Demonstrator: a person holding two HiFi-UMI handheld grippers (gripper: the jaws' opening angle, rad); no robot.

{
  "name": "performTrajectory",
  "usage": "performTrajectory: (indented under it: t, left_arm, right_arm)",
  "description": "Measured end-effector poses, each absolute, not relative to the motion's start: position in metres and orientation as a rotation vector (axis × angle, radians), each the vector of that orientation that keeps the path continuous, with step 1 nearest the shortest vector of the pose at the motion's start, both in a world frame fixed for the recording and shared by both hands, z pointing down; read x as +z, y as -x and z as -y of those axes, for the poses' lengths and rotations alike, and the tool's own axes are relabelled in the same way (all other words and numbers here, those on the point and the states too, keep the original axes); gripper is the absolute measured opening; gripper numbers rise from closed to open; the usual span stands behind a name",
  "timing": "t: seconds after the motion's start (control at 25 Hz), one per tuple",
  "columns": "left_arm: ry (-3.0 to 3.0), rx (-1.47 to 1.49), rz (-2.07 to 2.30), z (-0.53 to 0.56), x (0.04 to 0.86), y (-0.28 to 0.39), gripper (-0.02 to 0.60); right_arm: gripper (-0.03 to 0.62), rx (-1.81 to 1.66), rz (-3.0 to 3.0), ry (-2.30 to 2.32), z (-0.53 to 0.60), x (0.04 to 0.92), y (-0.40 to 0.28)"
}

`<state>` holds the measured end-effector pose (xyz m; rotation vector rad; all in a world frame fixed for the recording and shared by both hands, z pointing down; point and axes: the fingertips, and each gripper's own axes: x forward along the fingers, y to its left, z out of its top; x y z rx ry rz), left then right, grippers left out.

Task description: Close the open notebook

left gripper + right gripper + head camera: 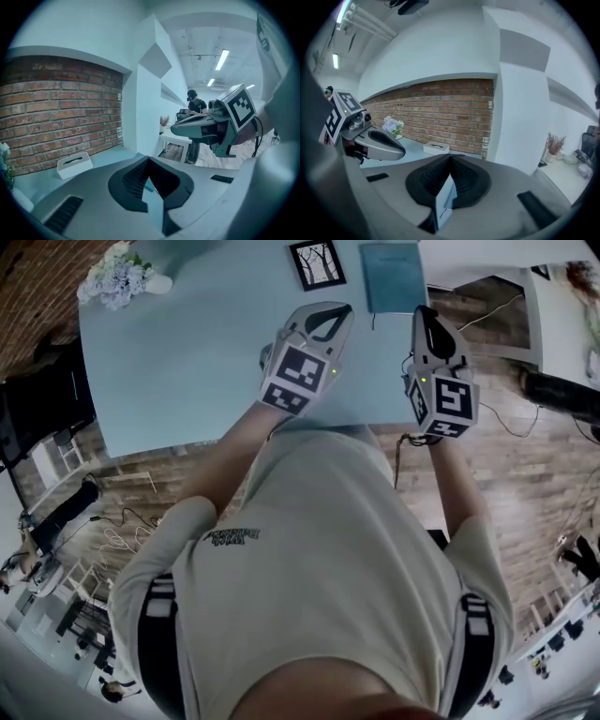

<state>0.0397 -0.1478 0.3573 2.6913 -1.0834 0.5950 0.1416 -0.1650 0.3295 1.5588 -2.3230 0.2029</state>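
A teal notebook (pixel 393 276) lies closed and flat at the far side of the light blue table (pixel 187 362). My left gripper (pixel 343 309) hangs above the table just left of the notebook, its jaws shut with nothing between them. In its own view the left gripper (pixel 149 158) points level at the wall, with the table mostly out of sight. My right gripper (pixel 422 313) is held at the notebook's near right corner, above it and apart from it. Seen from its own camera, the right gripper (pixel 450 157) is shut and empty.
A framed tree picture (pixel 317 263) stands left of the notebook. A vase of pale flowers (pixel 117 279) sits at the table's far left corner. A white tissue box (pixel 74 165) rests by the brick wall. A white desk (pixel 562 315) with cables stands to the right.
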Motion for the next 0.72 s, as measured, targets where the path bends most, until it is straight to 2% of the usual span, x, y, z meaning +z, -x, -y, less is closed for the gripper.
performTrajectory:
  t: [0.72]
  left_arm:
    - [-2.787, 0.393, 1.191, 0.112, 0.280, 0.017, 0.003]
  right_arm:
    - [0.003, 0.118, 2.640, -1.427, 0.107, 0.268, -0.059]
